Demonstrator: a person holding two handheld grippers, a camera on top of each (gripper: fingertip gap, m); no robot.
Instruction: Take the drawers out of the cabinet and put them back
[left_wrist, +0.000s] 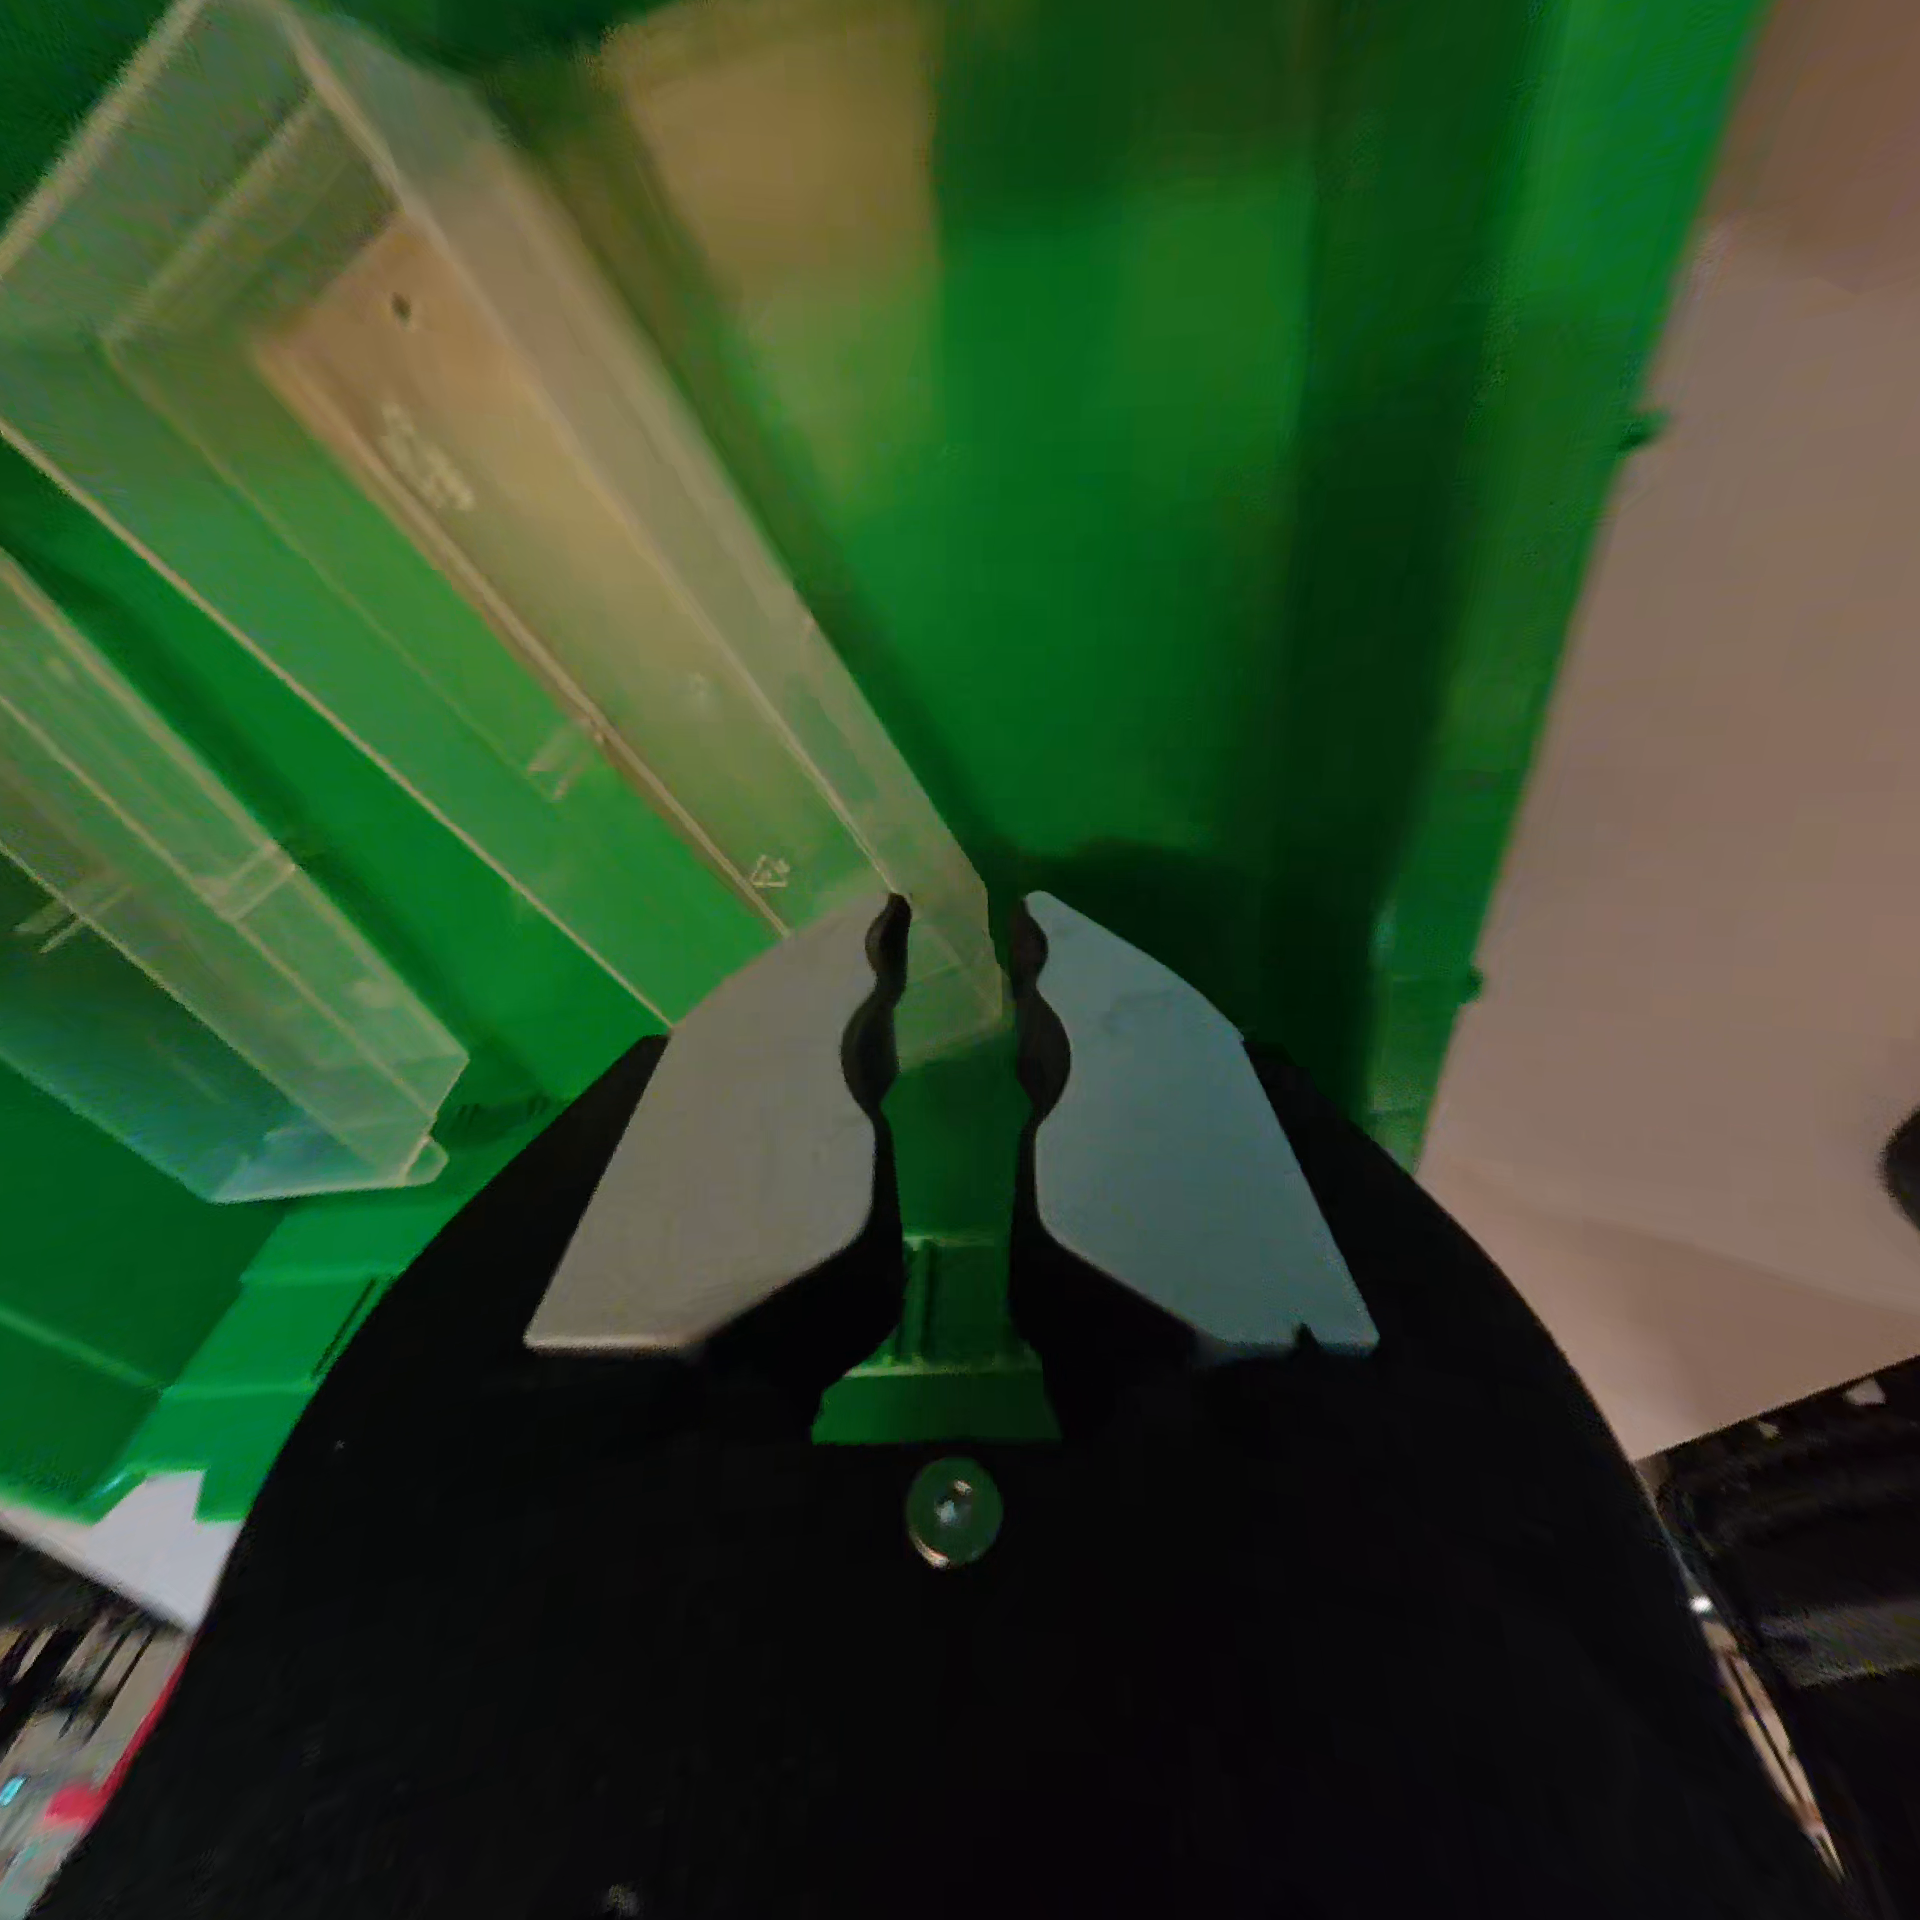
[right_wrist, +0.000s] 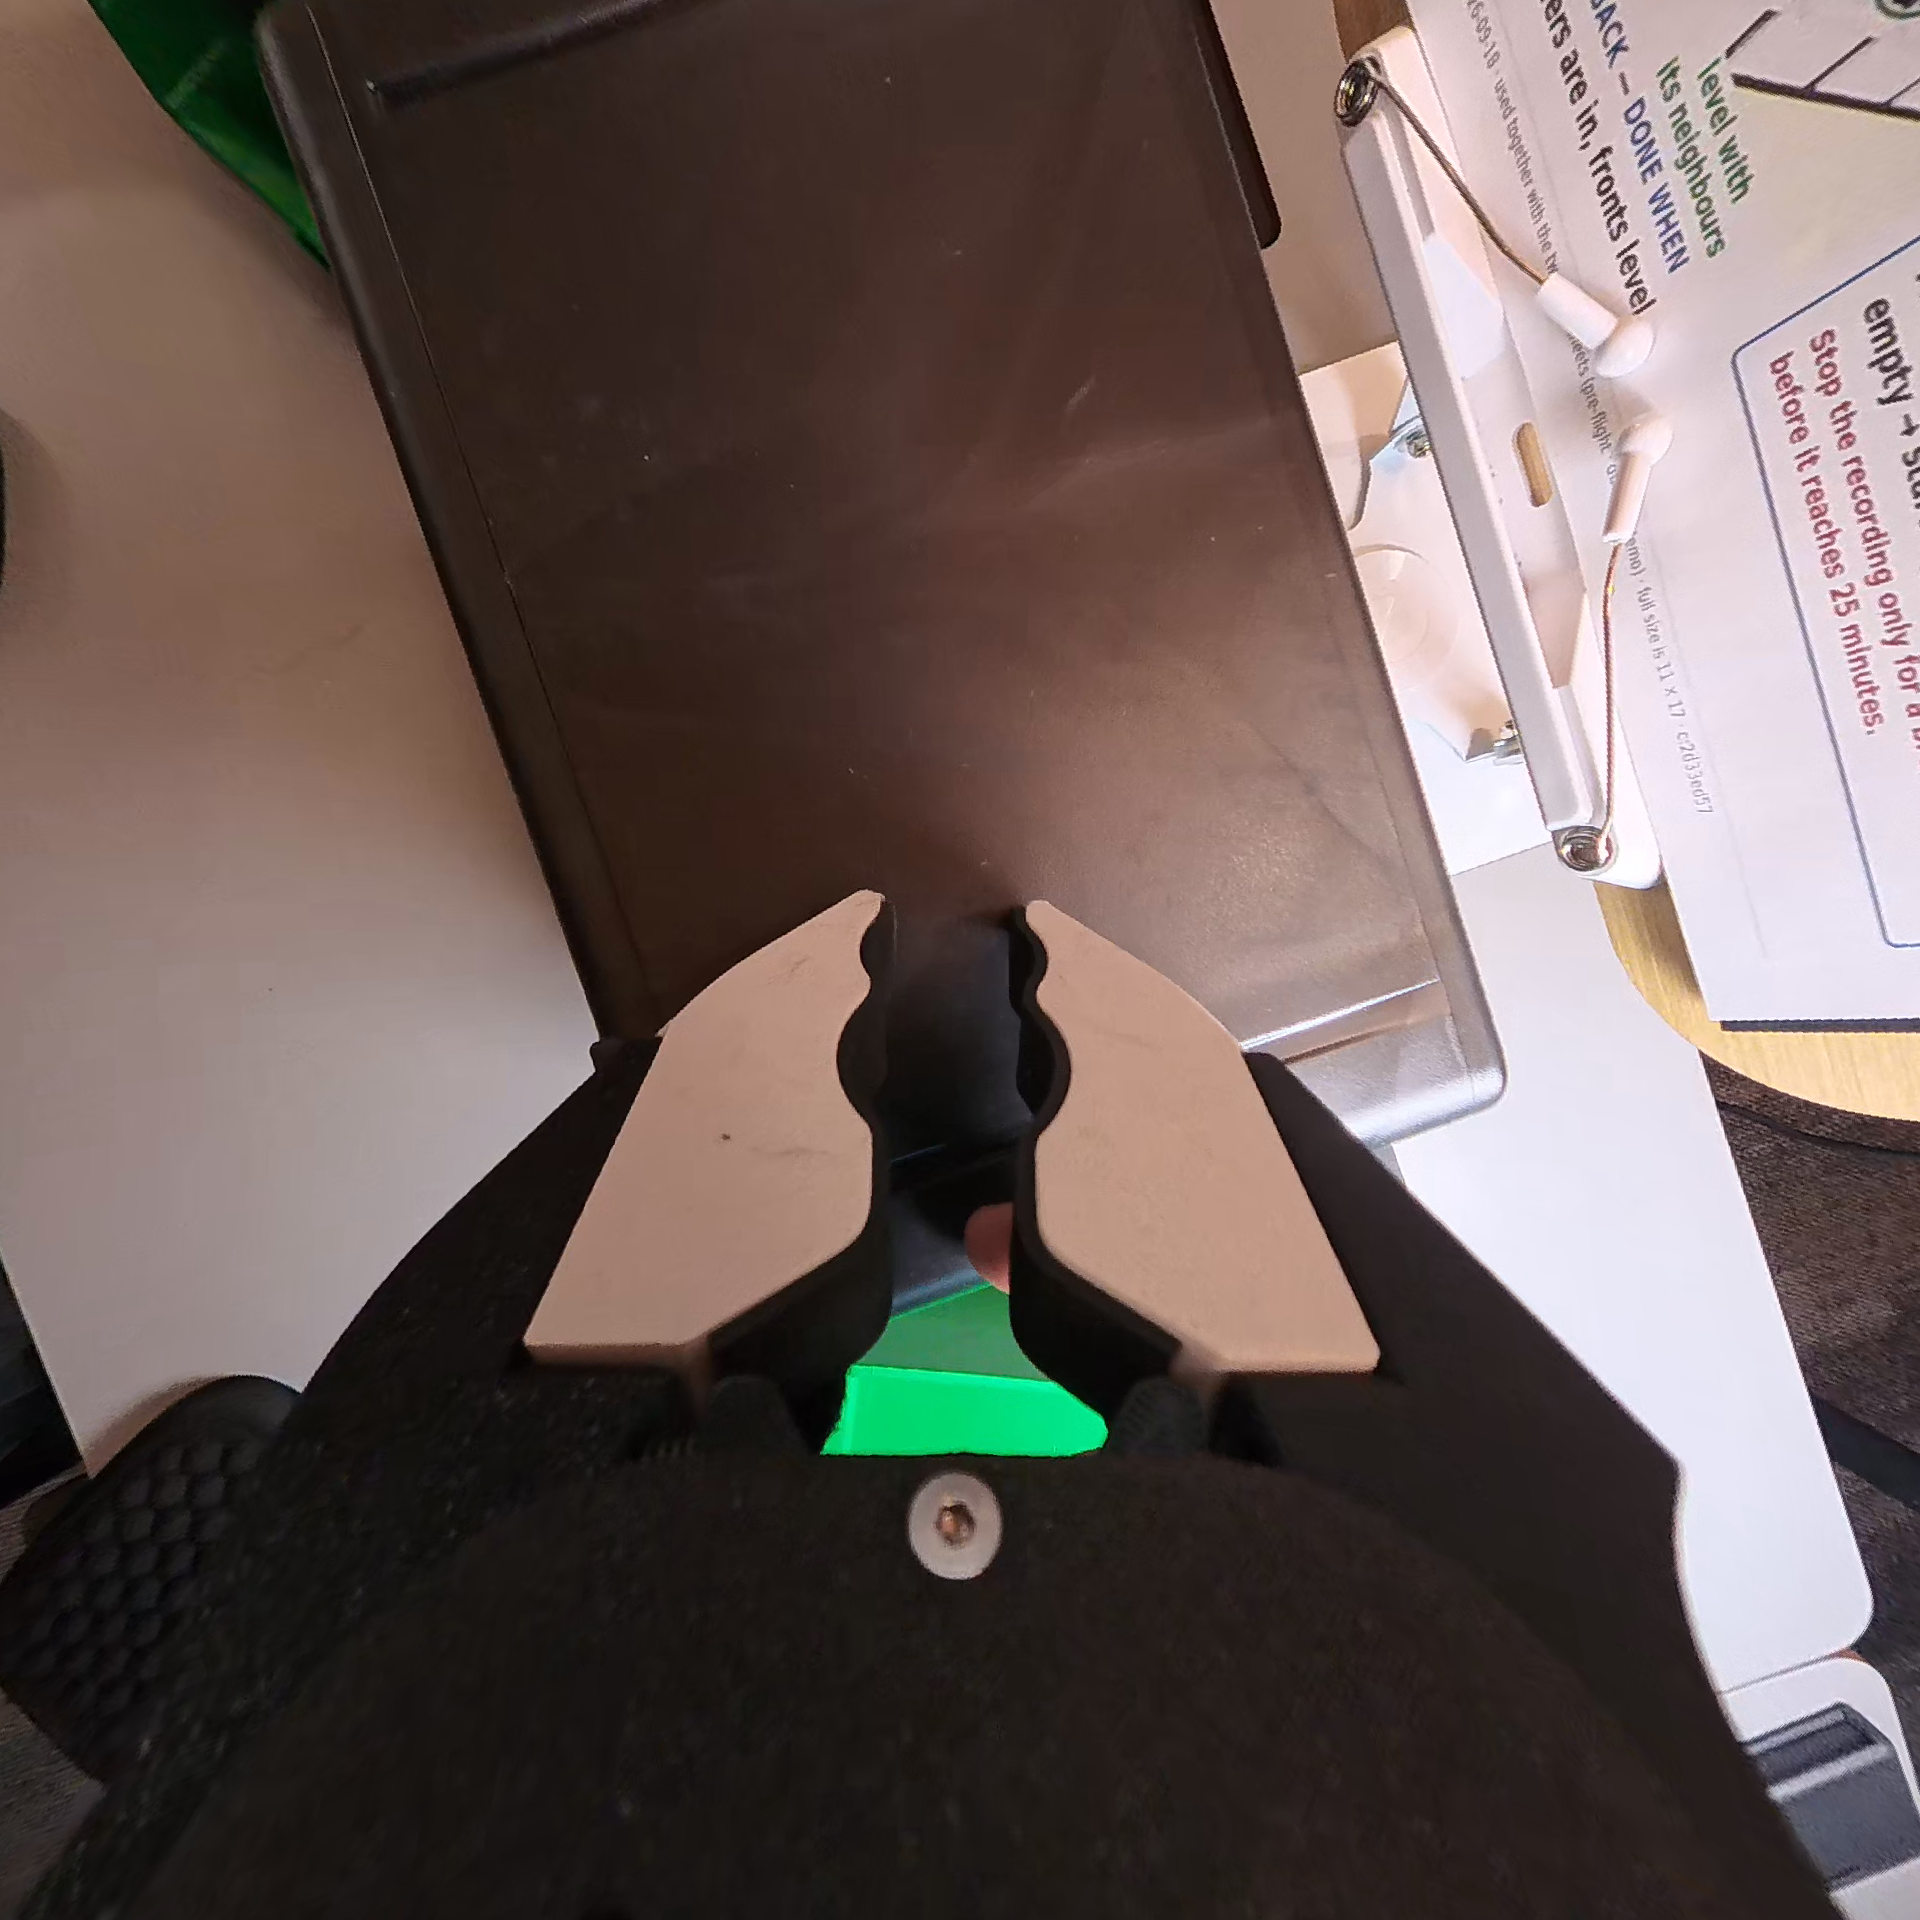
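Observation:
In the left wrist view my left gripper (left_wrist: 954, 935) is shut on the front lip of a clear plastic drawer (left_wrist: 499, 540). This drawer runs up and to the left inside the green cabinet (left_wrist: 1143, 520). A second clear drawer (left_wrist: 208, 935) sits in the cabinet at the lower left. In the right wrist view my right gripper (right_wrist: 951, 935) is shut on the front handle of a dark smoky drawer (right_wrist: 831, 468), which stretches away over the white table (right_wrist: 208, 727). A bit of green cabinet (right_wrist: 966, 1408) shows under the fingers, and another bit shows at the top left (right_wrist: 208, 125).
A white clipboard with a printed sheet and a wire clip (right_wrist: 1507, 436) lies right of the dark drawer on a wooden board (right_wrist: 1662, 966). A fingertip (right_wrist: 987, 1247) shows between the right fingers. Beige wall (left_wrist: 1714, 831) lies right of the cabinet.

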